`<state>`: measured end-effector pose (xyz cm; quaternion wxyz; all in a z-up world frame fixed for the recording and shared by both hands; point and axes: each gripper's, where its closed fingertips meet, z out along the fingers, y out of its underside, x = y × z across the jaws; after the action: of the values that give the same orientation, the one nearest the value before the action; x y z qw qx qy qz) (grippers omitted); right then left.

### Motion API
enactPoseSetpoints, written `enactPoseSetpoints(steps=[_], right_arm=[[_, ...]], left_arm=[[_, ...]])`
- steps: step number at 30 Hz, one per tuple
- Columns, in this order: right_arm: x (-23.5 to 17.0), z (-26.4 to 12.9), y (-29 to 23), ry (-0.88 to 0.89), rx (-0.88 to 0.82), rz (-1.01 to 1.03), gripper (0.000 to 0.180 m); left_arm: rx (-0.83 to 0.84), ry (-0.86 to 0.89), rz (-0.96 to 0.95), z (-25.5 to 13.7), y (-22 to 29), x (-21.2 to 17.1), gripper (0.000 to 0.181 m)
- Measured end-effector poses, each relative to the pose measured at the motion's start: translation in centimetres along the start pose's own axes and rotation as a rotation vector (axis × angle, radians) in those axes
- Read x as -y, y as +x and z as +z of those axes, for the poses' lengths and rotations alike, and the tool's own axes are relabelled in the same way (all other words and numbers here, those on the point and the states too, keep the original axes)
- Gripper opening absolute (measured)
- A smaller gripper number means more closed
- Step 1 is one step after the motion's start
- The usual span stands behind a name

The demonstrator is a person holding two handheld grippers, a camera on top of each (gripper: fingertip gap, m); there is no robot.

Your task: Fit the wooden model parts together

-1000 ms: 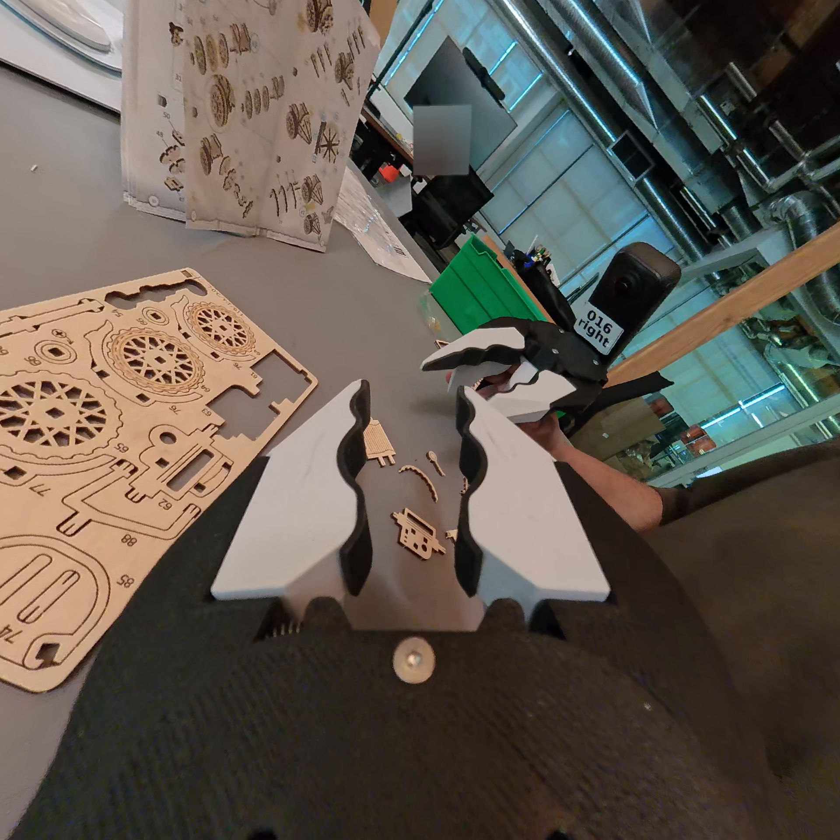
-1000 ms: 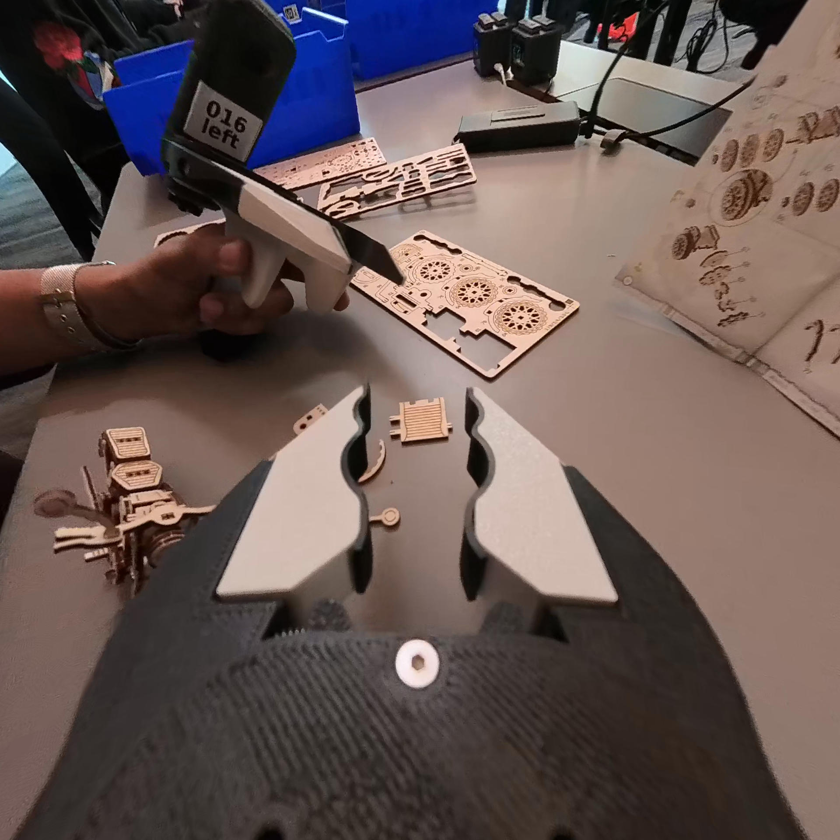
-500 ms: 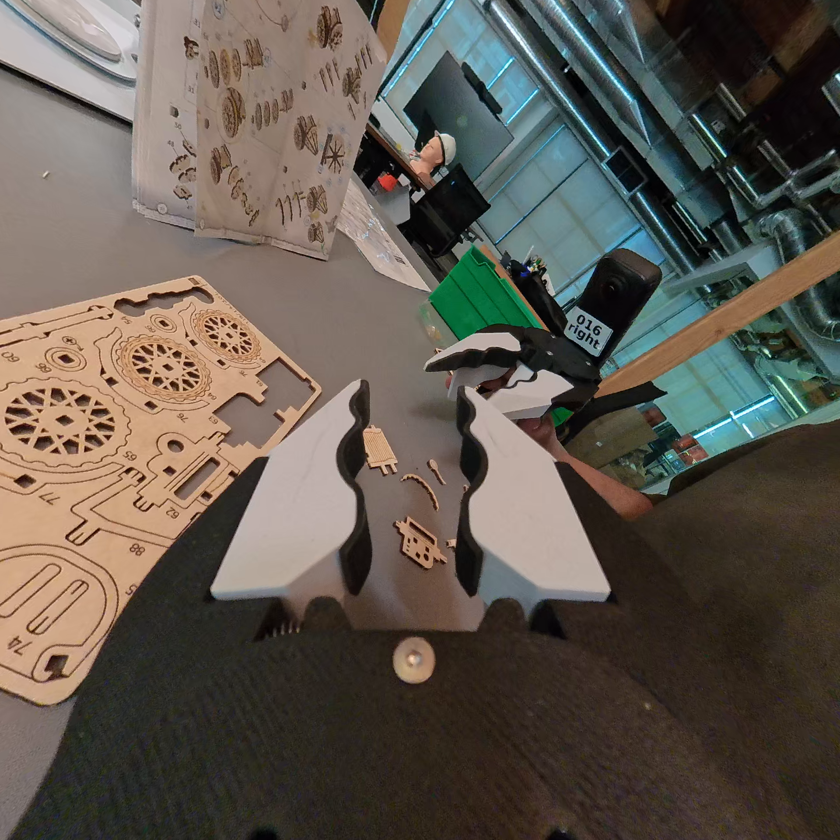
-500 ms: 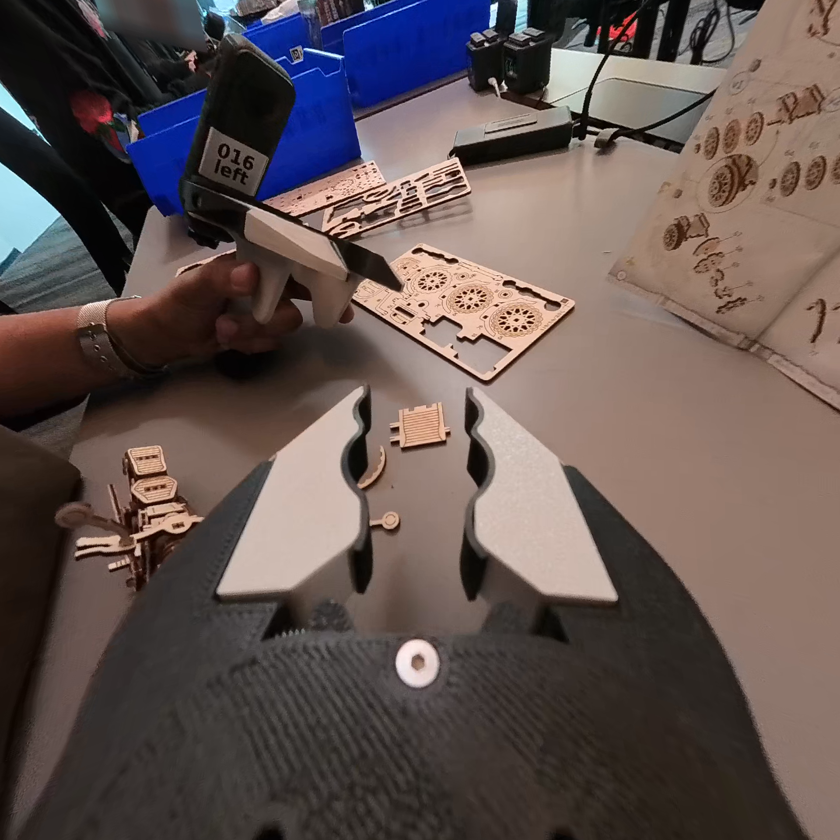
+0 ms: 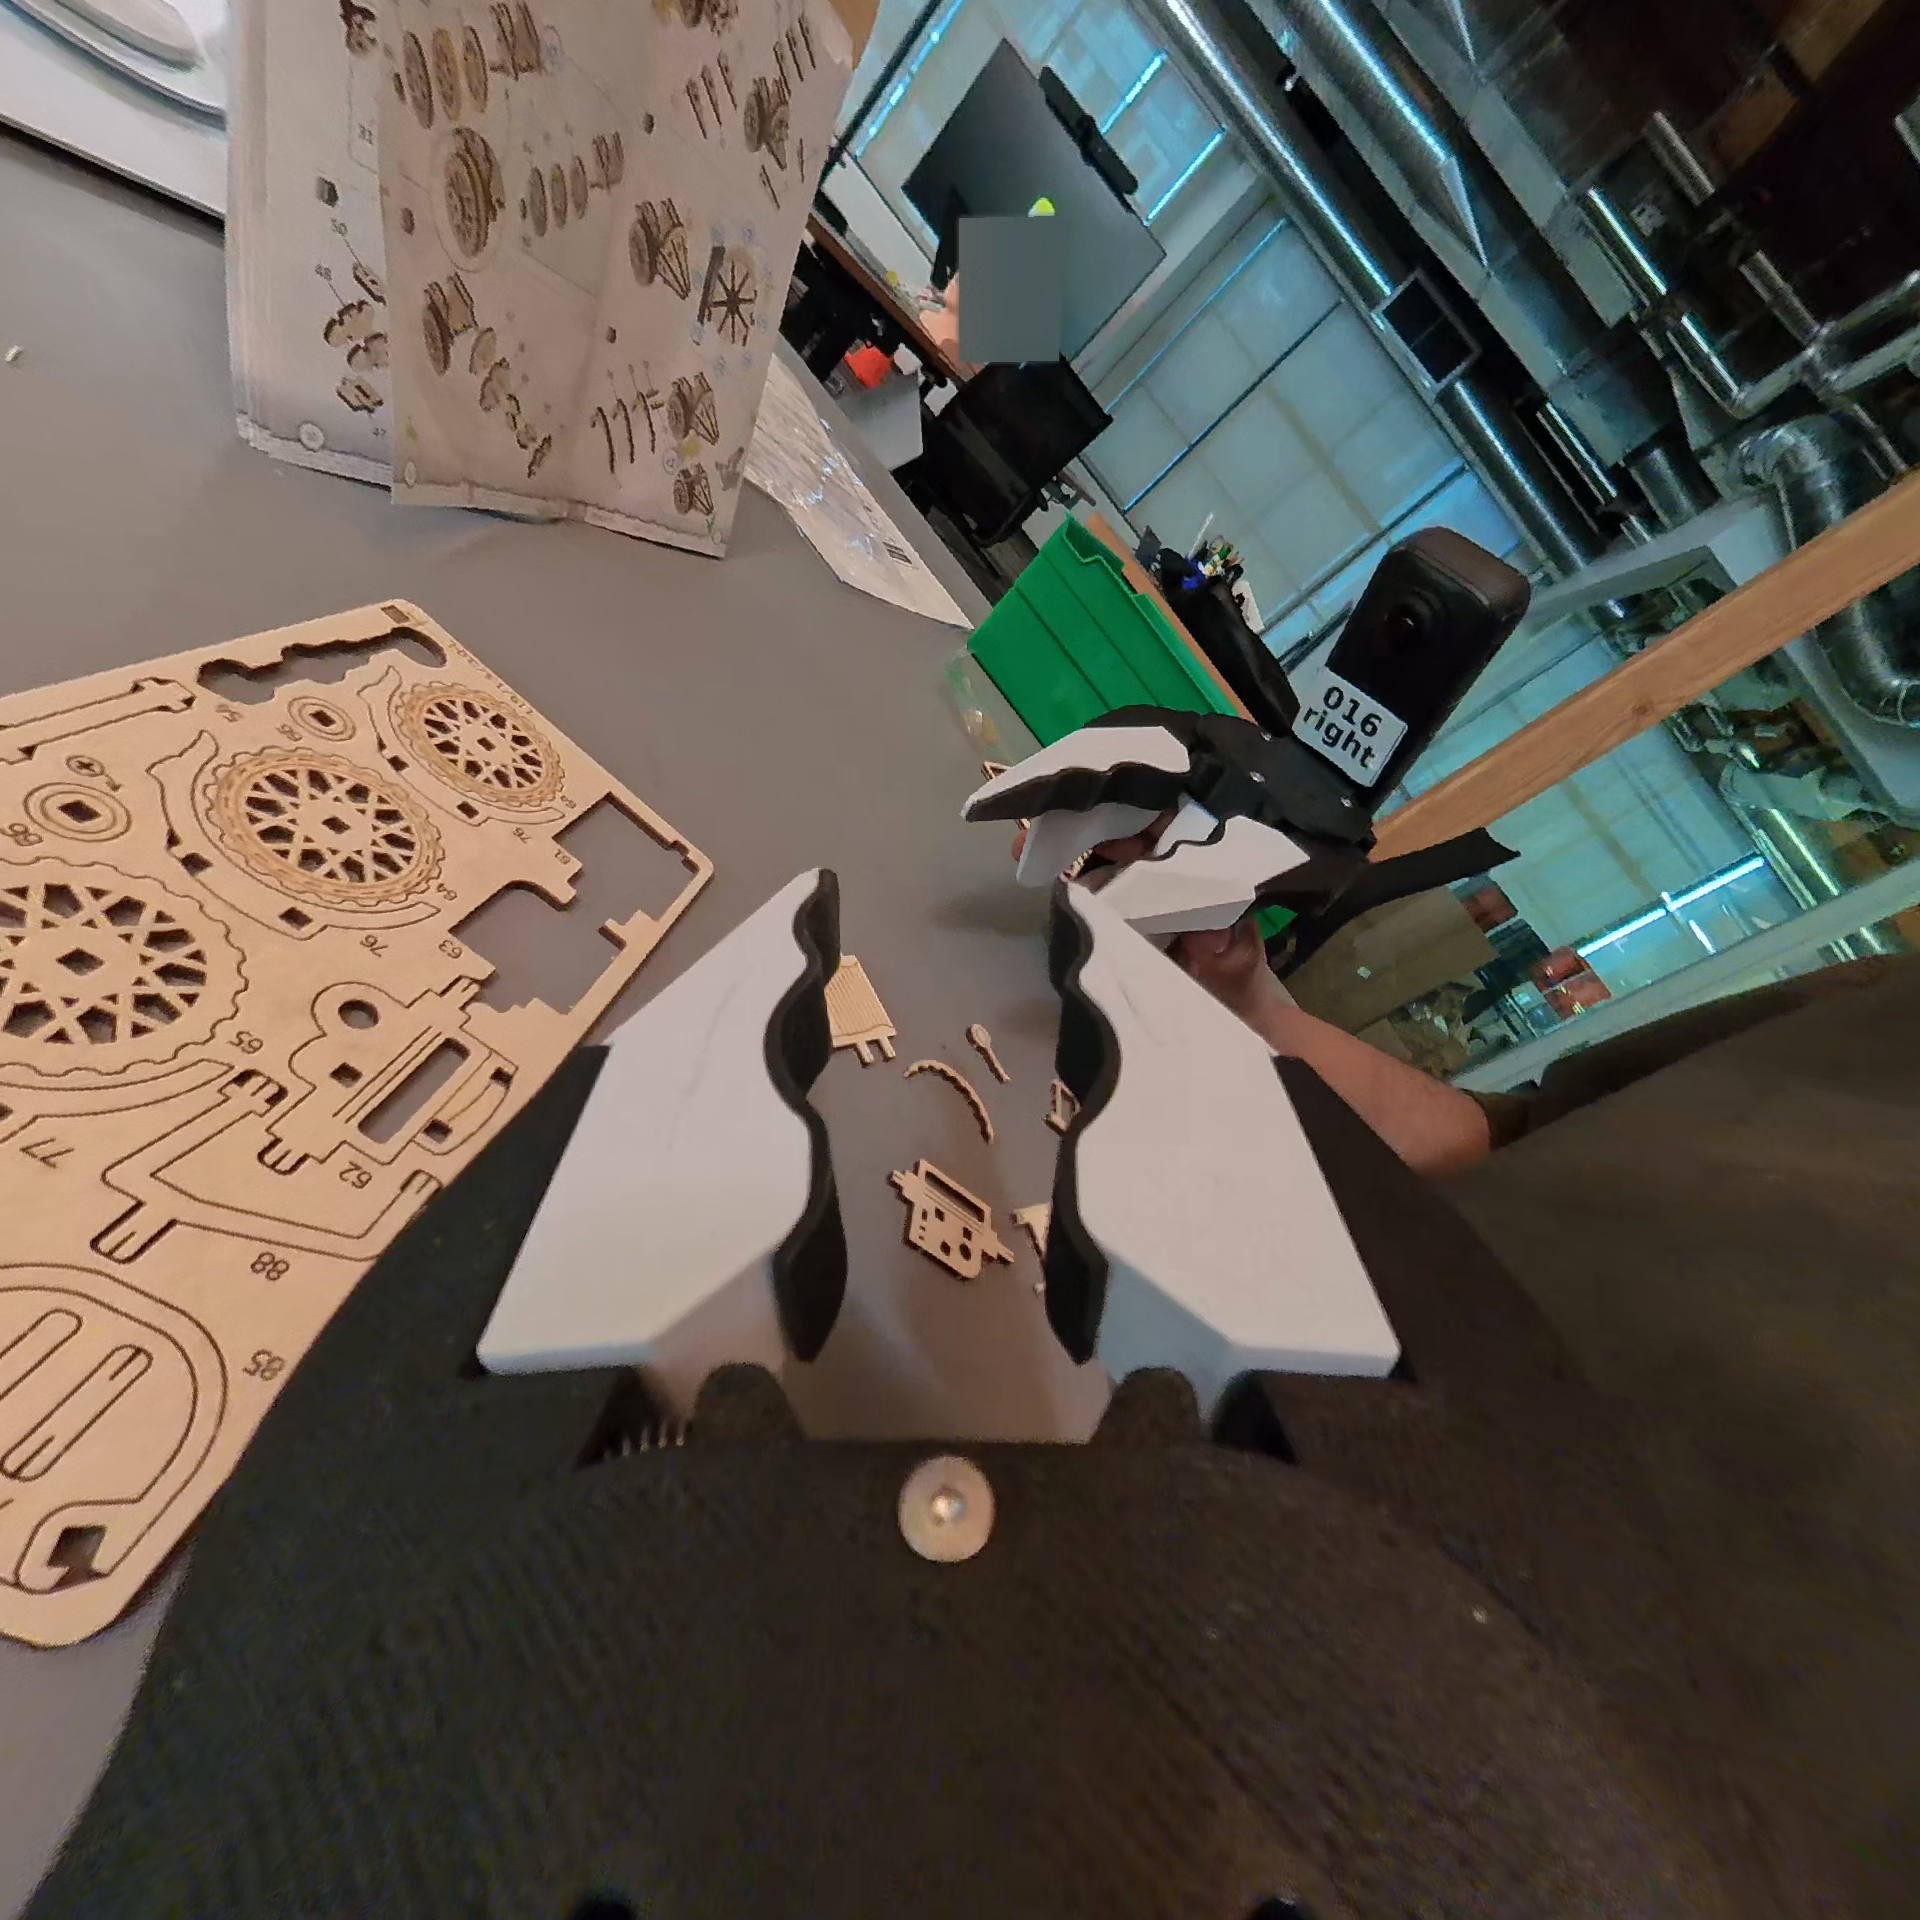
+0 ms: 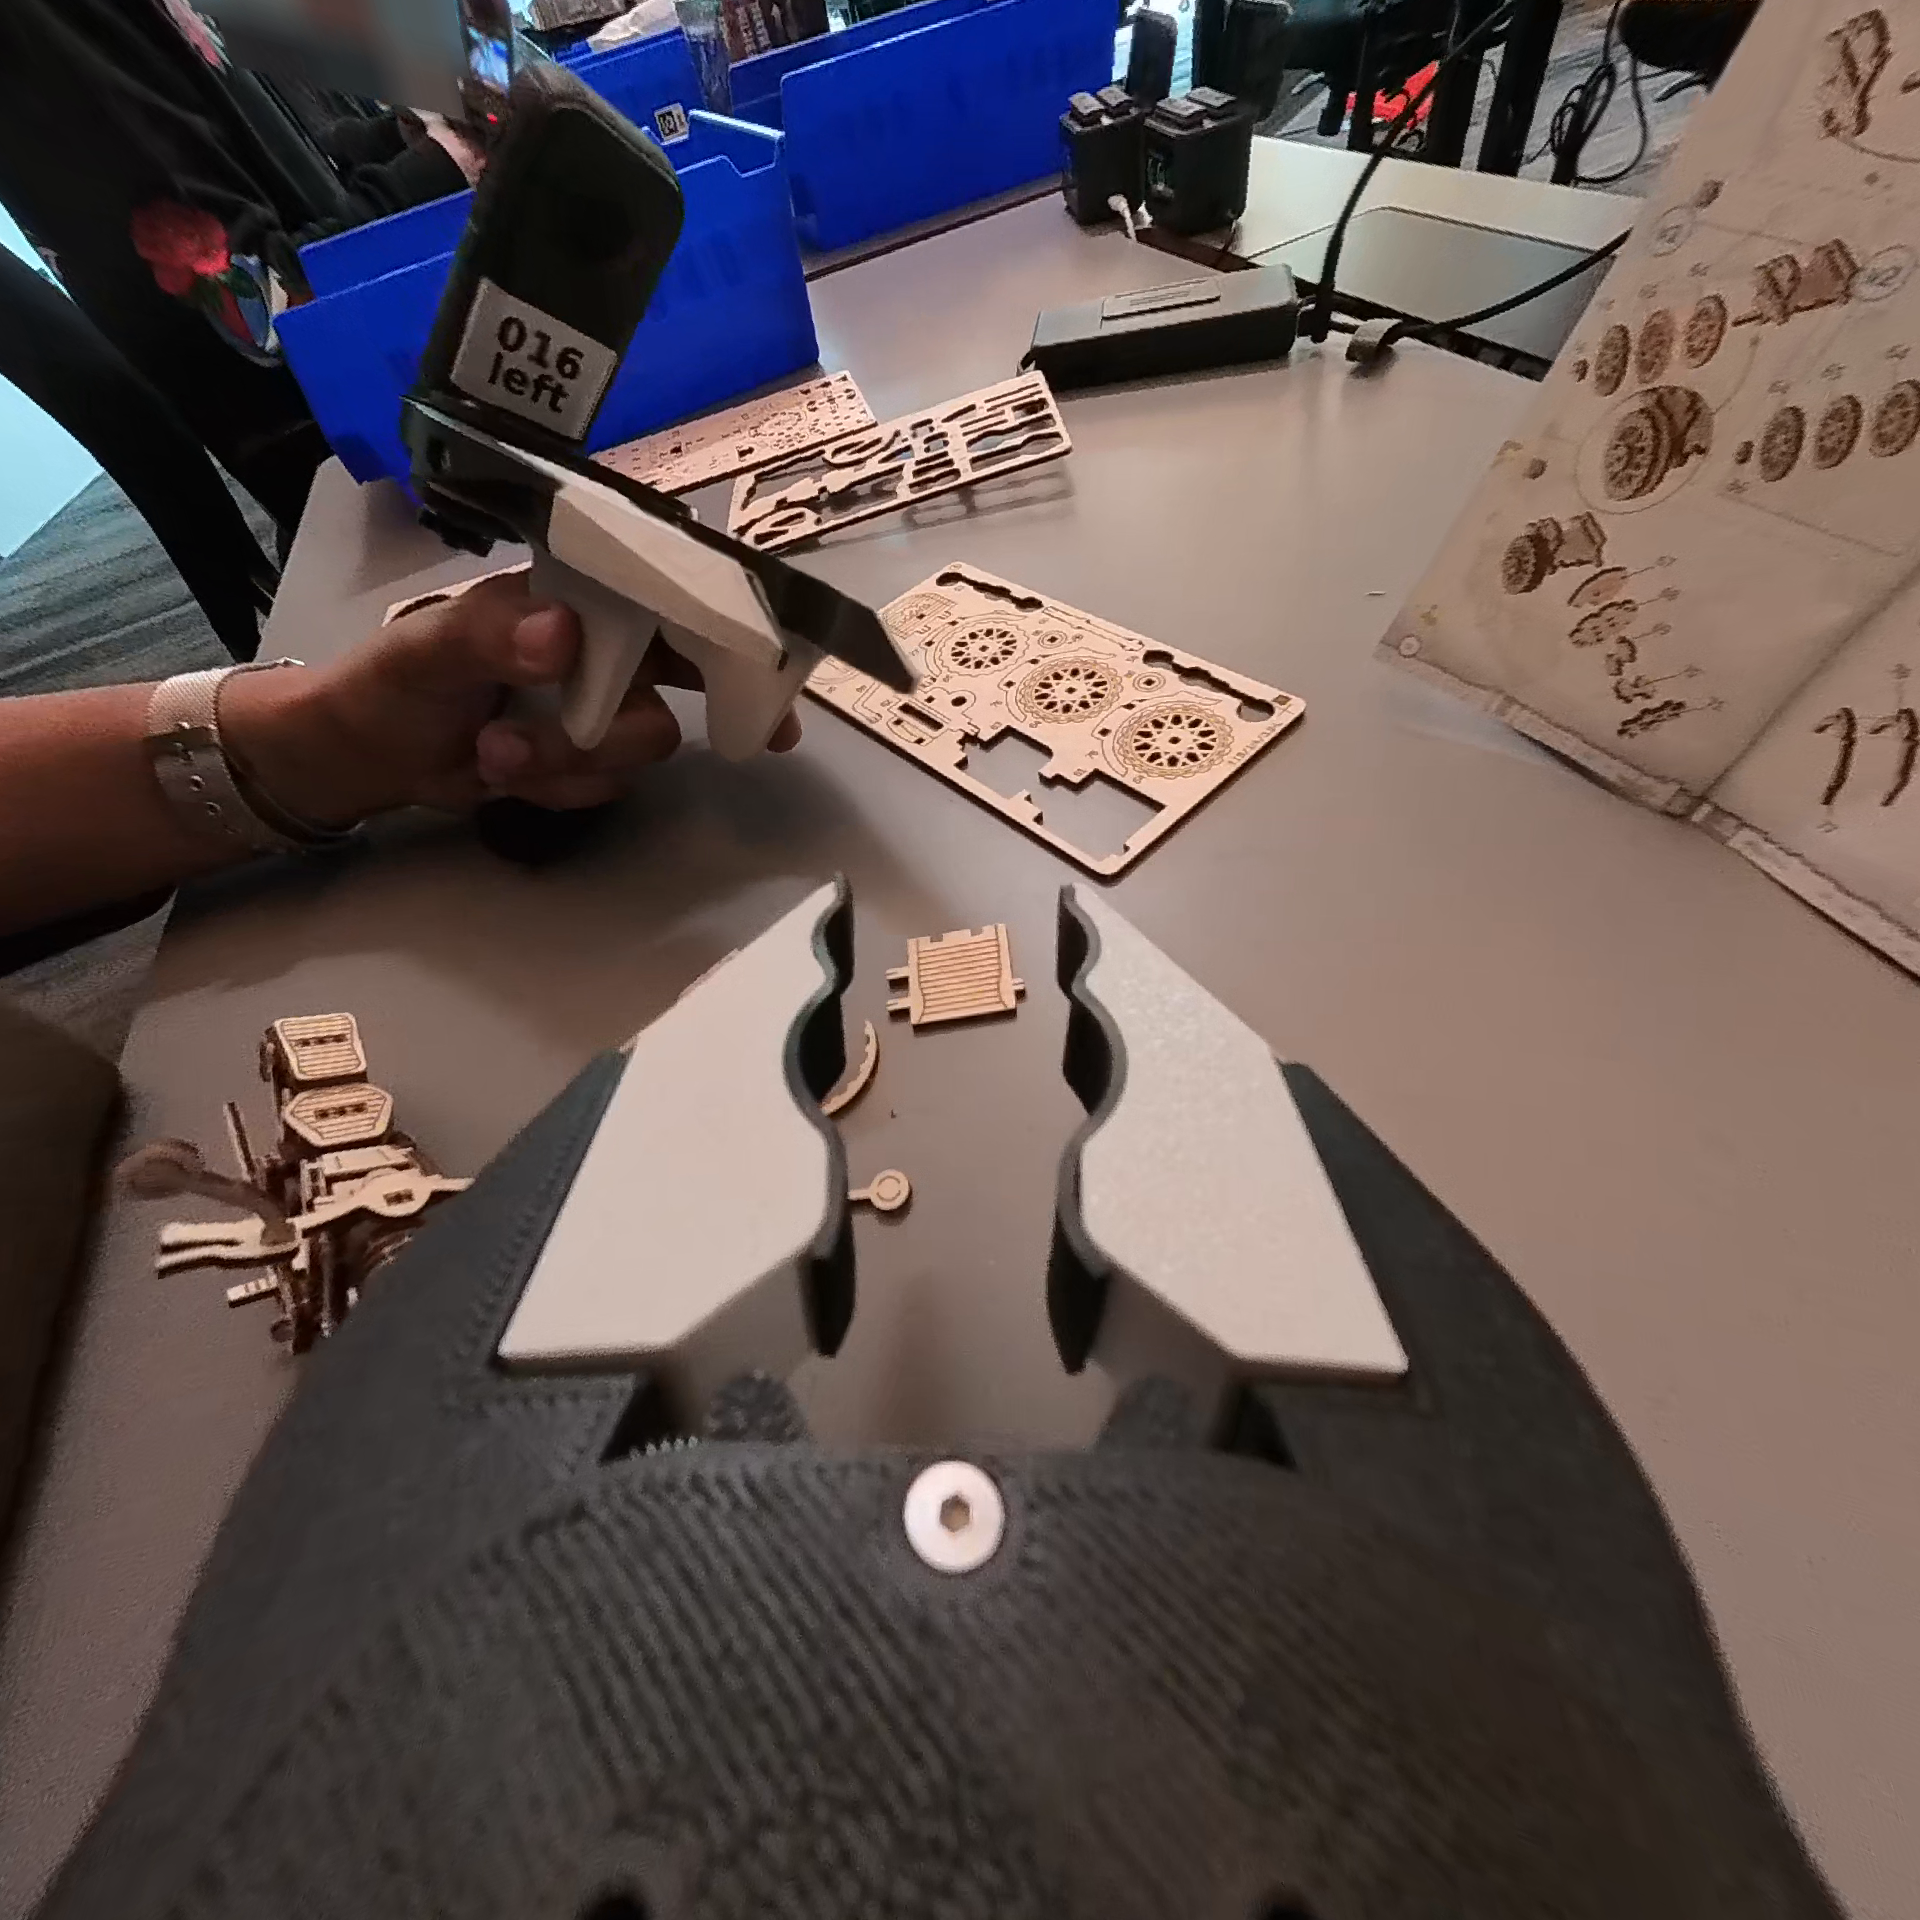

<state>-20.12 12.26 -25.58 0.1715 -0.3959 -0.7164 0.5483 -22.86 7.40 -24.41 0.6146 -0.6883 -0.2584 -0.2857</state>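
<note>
Loose wooden parts lie on the grey table: a ribbed panel [image 6: 956, 977] [image 5: 857, 1003], a curved toothed strip [image 5: 951, 1091] [image 6: 857, 1070], a round-headed pin [image 6: 883, 1190] and a flat part with holes [image 5: 951, 1231]. A partly built wooden model [image 6: 312, 1174] stands at the left in the right wrist view. My left gripper [image 5: 940, 904] is open and empty above the loose parts. My right gripper [image 6: 951, 914] is open and empty, facing it, with the ribbed panel just past its tips. Each gripper shows in the other's view, the right one [image 5: 997, 842] and the left one [image 6: 883, 665].
A laser-cut wooden sheet [image 5: 260, 987] [image 6: 1070, 717] lies beside the left gripper. Two more sheets [image 6: 904, 457] lie farther back. An open instruction booklet [image 5: 540, 260] [image 6: 1714, 520] stands on the table. Blue bins [image 6: 675, 312], a black power brick [image 6: 1164, 322] and a green bin [image 5: 1070, 634] line the edges. The gap from one gripper's tips to the other's is roughly 7 cm. My right gripper's tips are some 7 cm from the round-headed pin [image 6: 883, 1190].
Both grippers shifted only slightly and stayed open. The loose parts and the built model have not moved.
</note>
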Motion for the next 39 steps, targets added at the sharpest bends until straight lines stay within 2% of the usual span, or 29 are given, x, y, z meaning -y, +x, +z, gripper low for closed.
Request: enactPoseSetpoints(steps=[3, 6, 9, 17, 20, 23, 25, 30, 32, 34, 39], right_arm=[[0.0, 0.0, 0.0, -0.001, -0.002, -0.004, 0.039], [0.1, -0.1, 0.1, 0.01, 0.002, 0.01, 0.039], [0.3, -0.3, 0.2, 0.024, 0.01, 0.03, 0.04], [0.4, -0.4, 0.3, 0.03, 0.021, 0.048, 0.041], [0.3, -0.2, 0.2, 0.019, 0.017, 0.037, 0.041], [0.0, -0.1, 0.1, 0.003, 0.012, 0.019, 0.041], [-0.1, 0.1, 0.0, -0.01, 0.008, 0.006, 0.041], [-0.3, 0.2, -0.1, -0.025, 0.003, -0.006, 0.04], [-0.3, 0.2, -0.1, -0.022, 0.005, 0.001, 0.04], [-0.2, 0.2, 0.0, -0.018, 0.008, 0.008, 0.04], [-0.2, 0.2, 0.0, -0.018, 0.007, 0.01, 0.04]], left_arm=[[-0.036, -0.075, 0.008, 0.2, 0.7, -1.2, 0.044], [-0.141, -0.193, 0.214, -0.2, 3.9, -3.3, 0.056], [-0.01, -0.327, 0.425, -0.1, 3.6, -5.3, 0.062], [0.218, -0.586, 0.547, -1.3, -0.3, -8.7, 0.05], [0.25, -0.611, 0.578, -1.2, -0.7, -9.0, 0.046], [0.311, -0.63, 0.663, -1.2, -1.4, -9.0, 0.035], [0.291, -0.637, 0.676, -1.1, -1.0, -9.2, 0.024], [0.309, -0.626, 0.695, -0.7, -1.1, -9.0, 0.039], [0.29, -0.638, 0.706, -0.5, -0.8, -9.4, 0.037], [0.285, -0.641, 0.702, -0.3, -0.6, -9.6, 0.025], [0.29, -0.62, 0.696, -0.2, -0.5, -9.2, 0.022]])
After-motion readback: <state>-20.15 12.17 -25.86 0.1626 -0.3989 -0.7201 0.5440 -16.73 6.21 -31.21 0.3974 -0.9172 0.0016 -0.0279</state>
